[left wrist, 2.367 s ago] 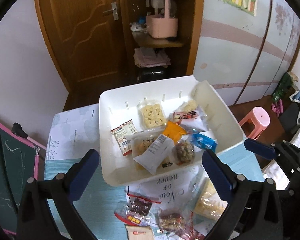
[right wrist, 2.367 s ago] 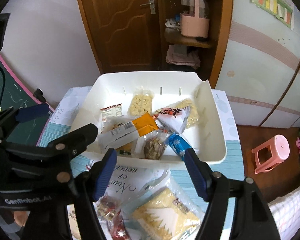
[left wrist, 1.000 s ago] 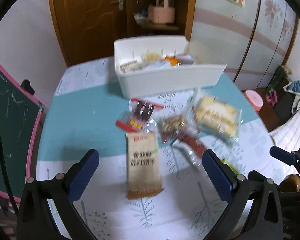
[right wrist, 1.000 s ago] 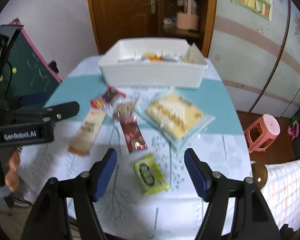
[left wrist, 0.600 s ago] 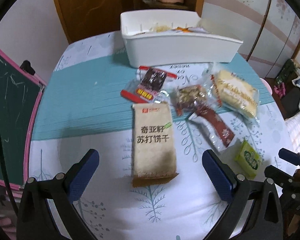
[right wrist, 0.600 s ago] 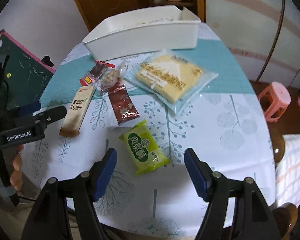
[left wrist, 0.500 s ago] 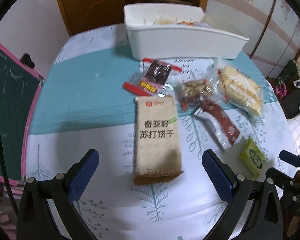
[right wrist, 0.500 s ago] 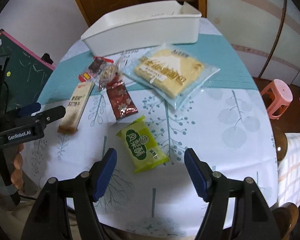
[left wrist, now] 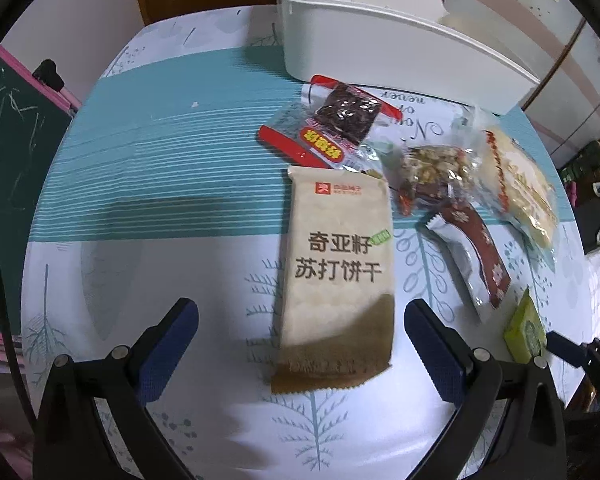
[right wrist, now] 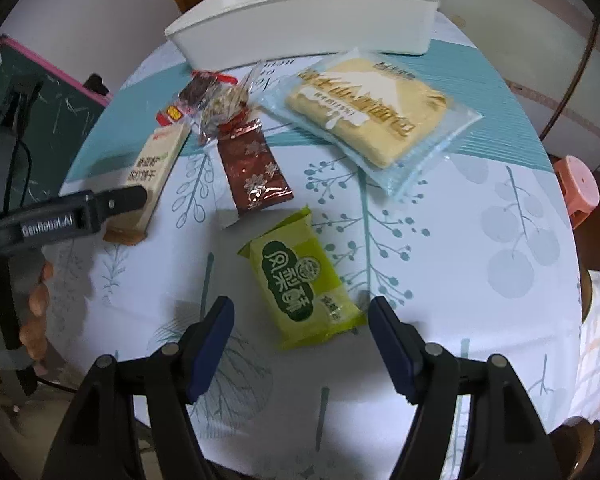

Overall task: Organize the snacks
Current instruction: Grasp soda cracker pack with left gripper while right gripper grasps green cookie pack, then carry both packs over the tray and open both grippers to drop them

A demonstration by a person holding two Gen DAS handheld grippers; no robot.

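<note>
A beige soda-cracker pack (left wrist: 336, 272) lies on the table, its near end between the open fingers of my left gripper (left wrist: 300, 320). My right gripper (right wrist: 300, 320) is open, its fingers on either side of a green pastry pack (right wrist: 300, 276). The white bin (left wrist: 380, 36) stands at the far side; it also shows in the right wrist view (right wrist: 300, 16). Before it lie a red date-snack pack (left wrist: 336, 120), a clear nut bar (left wrist: 436, 168), a dark red sachet (right wrist: 252, 168) and a large yellow cake pack (right wrist: 368, 108).
The round table has a teal and white leaf-print cloth (right wrist: 460, 220). A green chalkboard with a pink frame (left wrist: 8, 120) stands to the left. A pink stool (right wrist: 580, 184) stands on the floor to the right. The left gripper's body (right wrist: 60, 216) shows in the right wrist view.
Both grippers have drawn back from the bin and dropped low over the table. The left has closed in on the cracker pack, the right on the green pack. Both stay open.
</note>
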